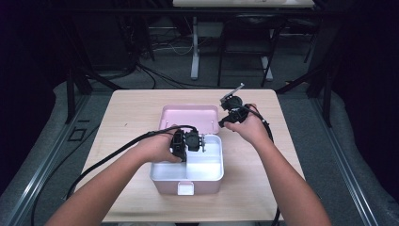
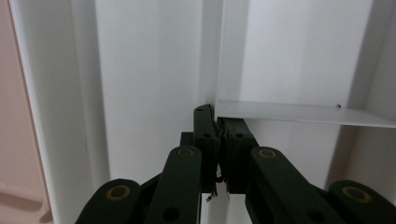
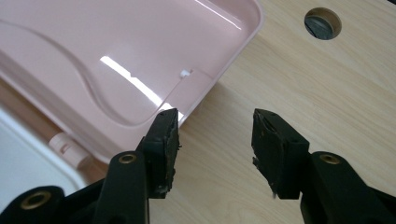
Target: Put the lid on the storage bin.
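A: Nearest the person, where does the lunch box [image 1: 187, 176] sit?

B: Close to the table's [image 1: 127, 113] near edge, roughly centred. Its white tray has a latch tab facing the person, and its long axis runs side to side. The pink lid [image 1: 189, 117] lies flat behind it, hinged at the far rim, inner face up.

A: And the left gripper [image 1: 203, 143]?

B: It is down inside the tray, lying level and pointing toward the right wall. In the left gripper view the 2 jaws are pressed together on the thin white divider [image 2: 299, 113], right at the corner where the 2 partitions meet. White walls stand close on every side there, so little spare room.

A: The right gripper [image 1: 222, 123]?

B: Beyond the tray, just off the lid's right edge. In the right gripper view [image 3: 212, 140] its jaws stand about half apart with bare wood between them, gripping nothing; the left fingertip [image 3: 164, 135] overlaps the lid's corner.

A: Free room?

B: Open tabletop to the right and far right of the lid, with 1 round hole [image 3: 322, 22] in the wood beyond.
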Tool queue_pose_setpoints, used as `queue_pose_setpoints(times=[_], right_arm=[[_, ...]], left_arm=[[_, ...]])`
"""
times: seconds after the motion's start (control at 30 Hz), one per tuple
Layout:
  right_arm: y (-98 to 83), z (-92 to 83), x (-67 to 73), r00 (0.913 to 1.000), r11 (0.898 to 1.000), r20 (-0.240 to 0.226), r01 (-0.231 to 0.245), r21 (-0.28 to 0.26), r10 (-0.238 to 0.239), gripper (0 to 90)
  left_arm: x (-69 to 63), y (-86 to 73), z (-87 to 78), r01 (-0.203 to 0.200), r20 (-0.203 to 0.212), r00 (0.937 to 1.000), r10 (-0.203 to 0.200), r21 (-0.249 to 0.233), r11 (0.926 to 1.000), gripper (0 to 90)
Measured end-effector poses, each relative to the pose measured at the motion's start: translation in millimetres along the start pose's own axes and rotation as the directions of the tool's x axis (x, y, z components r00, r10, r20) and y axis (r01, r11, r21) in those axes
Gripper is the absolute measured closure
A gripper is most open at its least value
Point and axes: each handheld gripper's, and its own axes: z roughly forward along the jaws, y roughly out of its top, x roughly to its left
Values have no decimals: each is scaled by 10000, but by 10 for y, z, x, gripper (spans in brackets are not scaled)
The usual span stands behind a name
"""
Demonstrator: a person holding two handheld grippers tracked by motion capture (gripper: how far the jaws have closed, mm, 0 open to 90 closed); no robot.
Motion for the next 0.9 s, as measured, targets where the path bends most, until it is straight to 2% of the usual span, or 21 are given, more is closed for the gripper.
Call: queue_pose_setpoints(times=[0.03,0.13,0.17,0.2,0.27,0.33,0.47,0.5,0.6,0.73,0.8,0.87,0.9], right_arm=[[7,14,-2,9999,9999,104,-104,-13,104,520],[24,67,-20,9982,9980,-29,-606,-162,606,529],[34,84,-31,9974,9977,-240,-682,-64,680,532],[45,105,-28,9974,9974,83,-715,-15,715,532],[64,137,-44,9961,9964,266,-842,-61,844,532],[85,155,-75,9939,9939,135,-1088,-200,1091,535],[121,164,-123,9882,9883,368,-1471,-393,1485,549],[133,168,-127,9868,9866,265,-1590,-362,1600,550],[168,183,-135,9850,9852,330,-1687,-300,1696,560],[211,204,-128,9739,9733,222,-2249,-449,2260,577],[225,237,-127,9722,9718,25,-2339,-306,2341,590],[233,284,-123,9707,9708,241,-2383,-271,2389,598],[237,300,-124,9691,9692,204,-2455,-198,2458,606]], left_arm=[[2,3,-4,-33,33,10000,32,51,10000,863],[2,4,-2,-6,12,10000,6,56,10000,864],[-3,6,-1,-2,-8,10000,2,62,10000,865],[-5,6,0,4,-41,10000,-4,51,10000,865],[-5,6,0,5,-46,10000,-5,69,10000,865],[-4,9,-2,19,-46,10000,-19,84,10000,865],[-8,11,-2,54,-82,10000,-53,105,9999,865],[-10,11,-2,59,-88,9999,-58,113,9999,865],[-12,12,-1,67,-101,9999,-66,113,9999,865],[-18,13,-2,90,-132,9999,-89,106,9999,865],[-20,13,2,97,-165,9998,-96,101,9999,865],[-22,15,-1,101,-156,9998,-98,141,9998,865],[-23,16,-1,100,-161,9998,-98,141,9998,865]])
